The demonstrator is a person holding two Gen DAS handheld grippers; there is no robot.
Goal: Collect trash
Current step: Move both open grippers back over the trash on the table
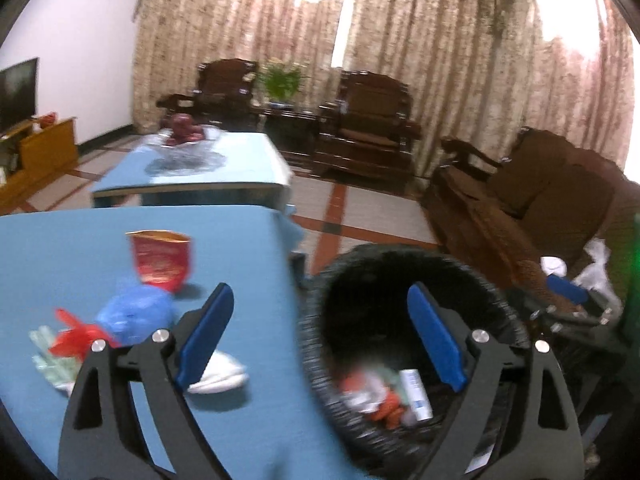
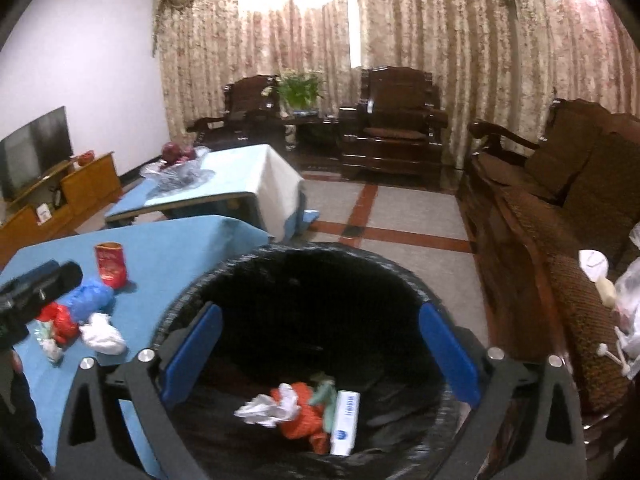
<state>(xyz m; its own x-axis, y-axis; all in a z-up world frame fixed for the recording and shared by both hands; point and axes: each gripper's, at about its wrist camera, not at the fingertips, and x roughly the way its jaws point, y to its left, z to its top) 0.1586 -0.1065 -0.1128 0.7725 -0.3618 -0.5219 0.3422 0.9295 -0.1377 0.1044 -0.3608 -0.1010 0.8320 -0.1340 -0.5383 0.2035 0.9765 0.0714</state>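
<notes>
left gripper (image 1: 320, 330): mine, jaws spread wide, nothing between the blue pads; it straddles the table edge, left pad over the cloth, right pad over the bin mouth.
right gripper (image 2: 320, 350): mine, jaws wide apart, empty, hanging over the bin opening.
bin (image 2: 240, 268): round, black liner, on the floor tight against the near table's right edge; also in the left view (image 1: 316, 320).
trash in bin: white crumpled paper (image 2: 266, 410), orange wrapper (image 2: 304, 416), greenish scrap (image 2: 326, 398), white box with blue print (image 2: 346, 420), all bunched at the bottom.
near table (image 1: 240, 240): blue cloth, holds the trash not yet binned.
red snack bag (image 1: 160, 258): upright, open top, toward the back of the cluster.
blue plastic bag (image 1: 134, 314): crumpled, just in front of the red snack bag.
red plastic scrap (image 1: 74, 334): touching the blue bag's left side.
clear green wrapper (image 1: 50, 360): flat, beside the red scrap, nearest the left edge.
white tissue (image 1: 222, 376): crumpled, partly hidden behind my left pad.
far table (image 1: 248, 160): blue cloth, glass bowl with dark red fruit (image 1: 184, 128).
sofa (image 2: 560, 208): dark wood, right of the bin, white bags at its near end (image 2: 628, 292).
blur: left view is smeared, small print unreadable.
</notes>
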